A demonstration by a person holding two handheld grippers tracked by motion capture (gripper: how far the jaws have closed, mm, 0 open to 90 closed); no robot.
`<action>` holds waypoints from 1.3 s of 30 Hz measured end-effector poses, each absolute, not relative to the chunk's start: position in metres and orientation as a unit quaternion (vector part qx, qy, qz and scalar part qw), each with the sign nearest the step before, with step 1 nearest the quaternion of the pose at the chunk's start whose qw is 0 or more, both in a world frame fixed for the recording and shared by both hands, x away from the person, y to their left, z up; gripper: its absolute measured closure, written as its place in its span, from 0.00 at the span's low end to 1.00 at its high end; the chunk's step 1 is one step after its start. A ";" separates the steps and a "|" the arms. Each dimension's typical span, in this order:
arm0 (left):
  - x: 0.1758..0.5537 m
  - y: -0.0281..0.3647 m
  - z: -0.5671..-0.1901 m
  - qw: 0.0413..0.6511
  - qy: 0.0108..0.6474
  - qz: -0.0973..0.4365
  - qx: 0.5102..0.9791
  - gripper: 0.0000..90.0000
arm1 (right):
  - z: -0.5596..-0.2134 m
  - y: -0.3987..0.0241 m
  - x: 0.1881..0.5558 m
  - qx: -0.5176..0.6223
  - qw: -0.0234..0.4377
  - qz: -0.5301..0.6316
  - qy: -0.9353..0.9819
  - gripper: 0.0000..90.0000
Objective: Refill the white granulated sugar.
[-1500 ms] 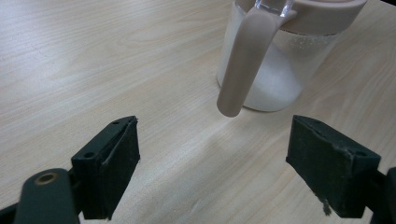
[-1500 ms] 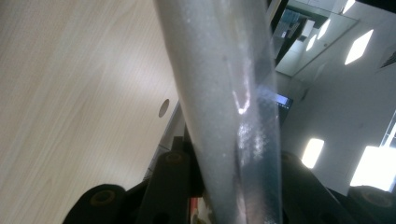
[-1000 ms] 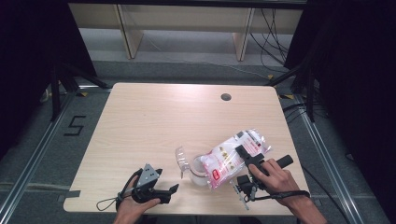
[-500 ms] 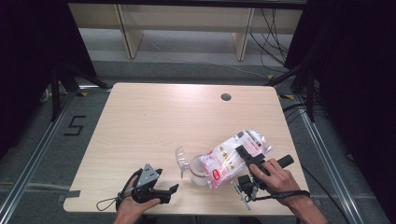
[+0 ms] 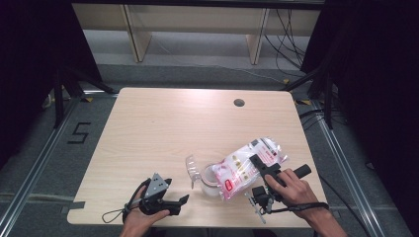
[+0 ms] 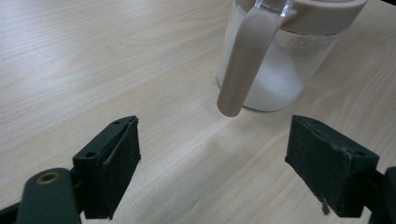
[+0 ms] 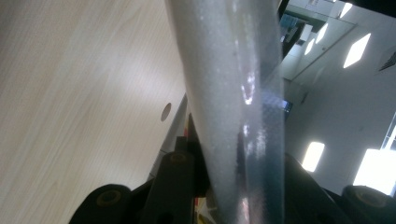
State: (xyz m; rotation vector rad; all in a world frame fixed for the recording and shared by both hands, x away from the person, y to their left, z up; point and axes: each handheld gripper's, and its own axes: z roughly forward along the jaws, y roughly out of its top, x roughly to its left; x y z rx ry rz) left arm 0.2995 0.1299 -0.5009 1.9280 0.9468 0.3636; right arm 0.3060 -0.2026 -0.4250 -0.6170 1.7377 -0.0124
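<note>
A clear jar (image 5: 210, 180) with white granules in its bottom stands near the table's front edge, its clear flip lid (image 5: 190, 167) swung open to the left. A plastic bag (image 5: 247, 165) of white granules with red print lies tilted, its lower end over the jar's mouth. My right gripper (image 5: 260, 167) is shut on the bag; in the right gripper view the translucent bag (image 7: 229, 93) runs up between the jaws. My left gripper (image 5: 179, 201) rests on the table left of the jar, open, nothing between its pads (image 6: 116, 158). It faces the jar (image 6: 280, 70) and its beige strap (image 6: 238, 60).
The light wooden table (image 5: 163, 128) has a round cable hole (image 5: 239, 102) at the back right. The front edge runs just below both hands. Shelving and cables lie beyond the far edge, and dark curtains hang at both sides.
</note>
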 end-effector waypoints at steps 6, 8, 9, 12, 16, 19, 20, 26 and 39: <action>0.299 0.130 -0.501 0.463 0.385 0.148 0.784 0.19 | -0.424 -0.203 0.306 -0.268 0.605 -0.006 0.750 0.89; 0.299 0.131 -0.501 0.460 0.383 0.149 0.787 0.19 | -0.426 -0.204 0.306 -0.255 0.605 0.001 0.755 0.89; 0.299 0.131 -0.501 0.461 0.383 0.149 0.787 0.19 | -0.426 -0.204 0.306 -0.257 0.604 0.001 0.754 0.89; 0.299 0.131 -0.501 0.461 0.383 0.149 0.786 0.19 | -0.428 -0.205 0.307 -0.253 0.597 0.004 0.761 0.90; 0.299 0.130 -0.501 0.464 0.385 0.148 0.784 0.19 | -0.428 -0.207 0.307 -0.262 0.594 0.009 0.760 0.90; 0.299 0.130 -0.501 0.460 0.383 0.149 0.787 0.19 | -0.430 -0.209 0.307 -0.263 0.594 0.017 0.760 0.91; 0.299 0.130 -0.501 0.461 0.384 0.148 0.786 0.19 | -0.432 -0.211 0.307 -0.254 0.595 0.025 0.762 0.91; 0.300 0.130 -0.501 0.461 0.381 0.147 0.788 0.19 | -0.435 -0.215 0.308 -0.256 0.593 0.048 0.762 0.91; 0.300 0.130 -0.501 0.460 0.381 0.146 0.788 0.19 | -0.445 -0.223 0.303 -0.236 0.593 0.092 0.764 0.92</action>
